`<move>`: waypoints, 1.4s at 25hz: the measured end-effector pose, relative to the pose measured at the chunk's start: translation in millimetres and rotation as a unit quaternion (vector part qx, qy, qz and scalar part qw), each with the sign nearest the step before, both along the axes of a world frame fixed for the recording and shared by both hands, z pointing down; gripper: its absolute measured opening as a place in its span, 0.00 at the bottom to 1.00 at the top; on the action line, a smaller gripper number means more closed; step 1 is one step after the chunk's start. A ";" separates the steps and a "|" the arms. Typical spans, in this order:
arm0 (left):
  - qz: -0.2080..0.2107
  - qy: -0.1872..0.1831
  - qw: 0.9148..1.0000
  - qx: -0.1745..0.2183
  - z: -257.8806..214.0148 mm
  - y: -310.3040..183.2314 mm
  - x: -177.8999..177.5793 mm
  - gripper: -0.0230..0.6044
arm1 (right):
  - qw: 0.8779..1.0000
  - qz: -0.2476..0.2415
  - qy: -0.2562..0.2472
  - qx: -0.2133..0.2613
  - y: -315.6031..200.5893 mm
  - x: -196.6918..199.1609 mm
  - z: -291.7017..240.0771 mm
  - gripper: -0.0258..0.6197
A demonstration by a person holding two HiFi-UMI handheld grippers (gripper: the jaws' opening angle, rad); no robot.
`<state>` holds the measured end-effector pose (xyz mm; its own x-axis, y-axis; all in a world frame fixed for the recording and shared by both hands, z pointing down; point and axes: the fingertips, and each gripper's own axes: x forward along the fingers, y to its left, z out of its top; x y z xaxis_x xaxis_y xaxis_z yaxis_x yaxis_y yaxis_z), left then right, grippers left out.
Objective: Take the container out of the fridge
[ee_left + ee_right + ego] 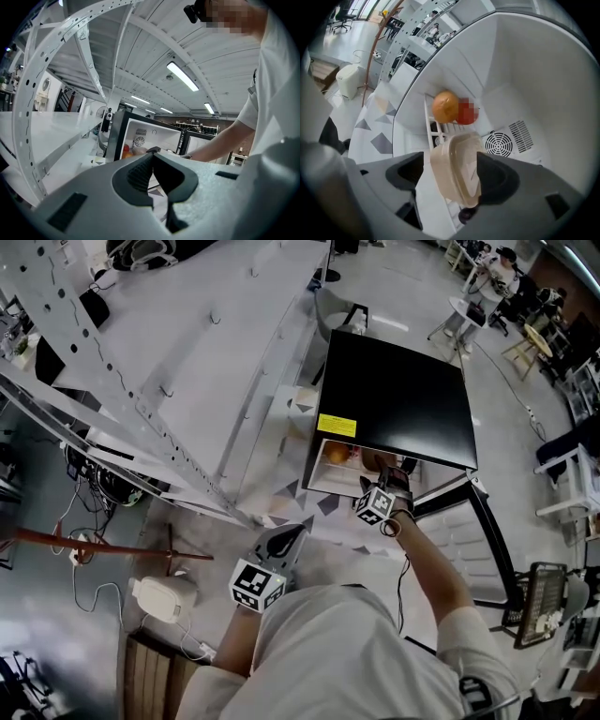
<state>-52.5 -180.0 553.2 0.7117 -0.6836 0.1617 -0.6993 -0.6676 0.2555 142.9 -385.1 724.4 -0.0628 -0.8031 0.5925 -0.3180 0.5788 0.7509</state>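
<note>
- While I reach into the open fridge [394,399], my right gripper [397,476] is inside its white compartment, as the head view shows at about 1 o'clock from my body.
- In the right gripper view my fingers [410,174] are spread wide, and the container [457,171] is between them.
- The container is a pale, half-clear box with a lid. Its edge at 3 o'clock lies against the finger on that side, and at 9 o'clock I see a small gap to the other finger, so I am not pinching it.
- The container is inside the fridge, on the white wire shelf [433,136].
- At 12 o'clock from the container, further along the same shelf, lies an orange [445,106]. A red fruit [464,115] touches it at 3 o'clock, and part of this fruit is blurred.
- At 2 o'clock from the container there is a round fan grille [498,143] in the back wall.
- My left gripper [295,532] is outside the fridge, at 7 o'clock from the right one, over the floor [319,507] with grey triangles.
- In the left gripper view its fingers [140,173] are pressed together at the tips, with nothing between them.
- The fridge door [478,531] stands open at 4 o'clock from the compartment.
</note>
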 end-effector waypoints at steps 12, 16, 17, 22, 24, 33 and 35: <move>0.006 -0.017 1.000 -0.003 7.0 -2.9 -12.1 0.04 | 0.997 -0.006 0.075 0.013 -3.4 11.3 13.5 0.46; 0.013 -0.013 1.000 0.001 4.6 -4.2 -12.3 0.04 | 0.998 -0.001 0.054 0.010 2.5 10.4 8.2 0.46; 0.014 -0.013 1.000 0.002 3.8 -4.5 -12.8 0.04 | 0.999 0.001 0.044 0.009 4.2 10.2 6.6 0.45; 0.018 -0.008 1.000 0.002 3.9 -2.7 -16.4 0.04 | 1.000 0.008 -0.008 0.011 15.1 7.6 -7.4 0.45; 0.022 -0.007 1.000 0.000 5.7 -0.7 -17.3 0.04 | 0.999 0.012 -0.025 0.017 19.0 5.6 -15.1 0.44; 0.055 0.001 0.998 -0.007 11.4 5.0 -15.2 0.04 | 0.987 0.065 -0.140 0.037 45.5 -0.9 -60.0 0.44; 0.067 0.000 0.998 -0.007 12.6 5.0 -12.4 0.04 | 0.982 0.077 -0.166 0.037 54.0 -0.8 -68.0 0.44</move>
<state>-64.9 -175.1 565.8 0.7969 -0.5798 0.1699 -0.6036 -0.7519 0.2652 142.1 -331.1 656.4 -0.1175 -0.8584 0.4993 -0.6320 0.4525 0.6291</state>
